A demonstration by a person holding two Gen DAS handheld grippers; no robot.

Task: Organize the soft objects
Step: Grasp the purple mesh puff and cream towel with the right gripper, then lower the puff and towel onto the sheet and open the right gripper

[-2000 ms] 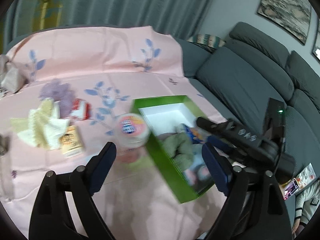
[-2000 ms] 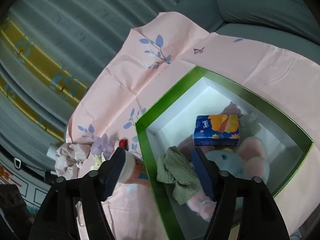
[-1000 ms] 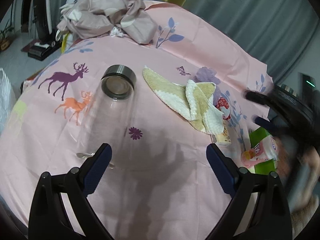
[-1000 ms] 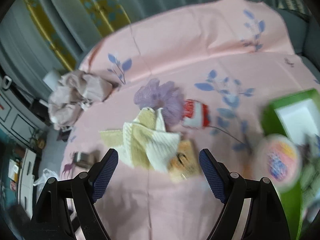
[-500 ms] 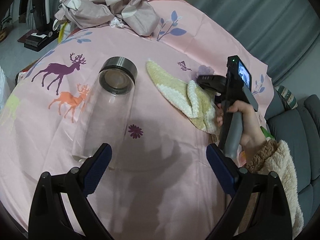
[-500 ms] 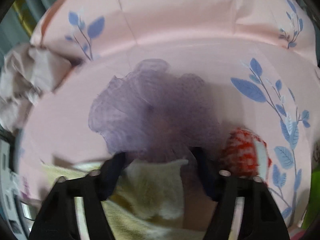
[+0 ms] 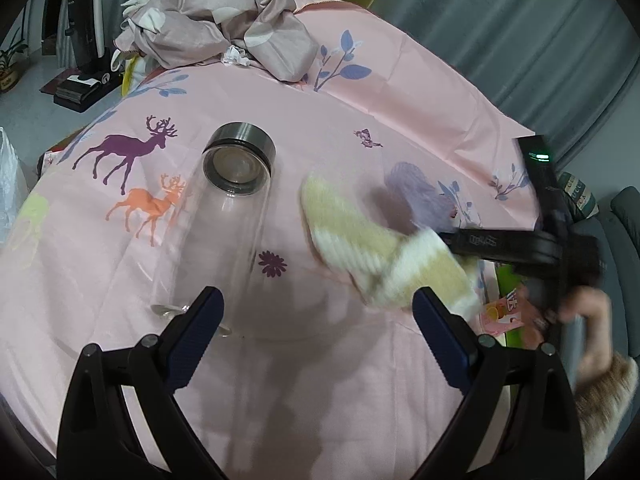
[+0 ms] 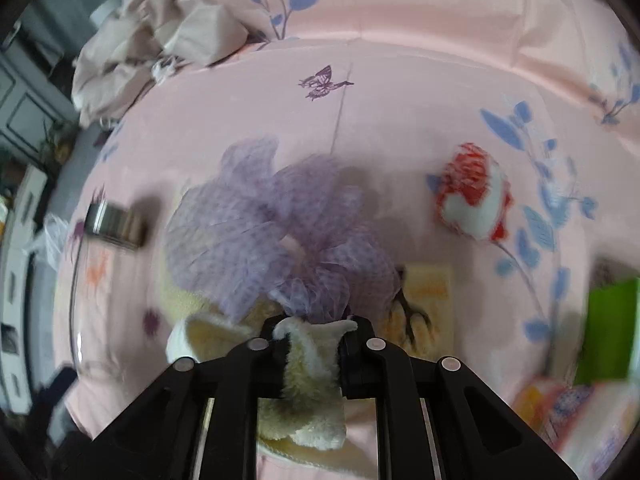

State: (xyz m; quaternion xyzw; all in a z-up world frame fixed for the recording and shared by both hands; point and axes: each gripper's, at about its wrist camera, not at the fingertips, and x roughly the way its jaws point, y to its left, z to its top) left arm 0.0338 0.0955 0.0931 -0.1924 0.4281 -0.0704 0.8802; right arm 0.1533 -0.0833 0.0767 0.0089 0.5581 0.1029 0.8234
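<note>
At lower centre of the right wrist view, the right gripper (image 8: 310, 340) is pinching a fold of the yellow-and-white towel (image 8: 308, 376), jaws closed narrow on it. Just above the fingertips, a purple mesh pouf (image 8: 276, 228) is lying on the pink tablecloth (image 8: 400, 100), with a red-and-white knitted ball (image 8: 472, 196) at right. Across the left wrist view, the left gripper (image 7: 316, 324) is hovering with jaws wide, holding nothing, beside a glass bottle (image 7: 224, 216) lying on its side at centre left.
</note>
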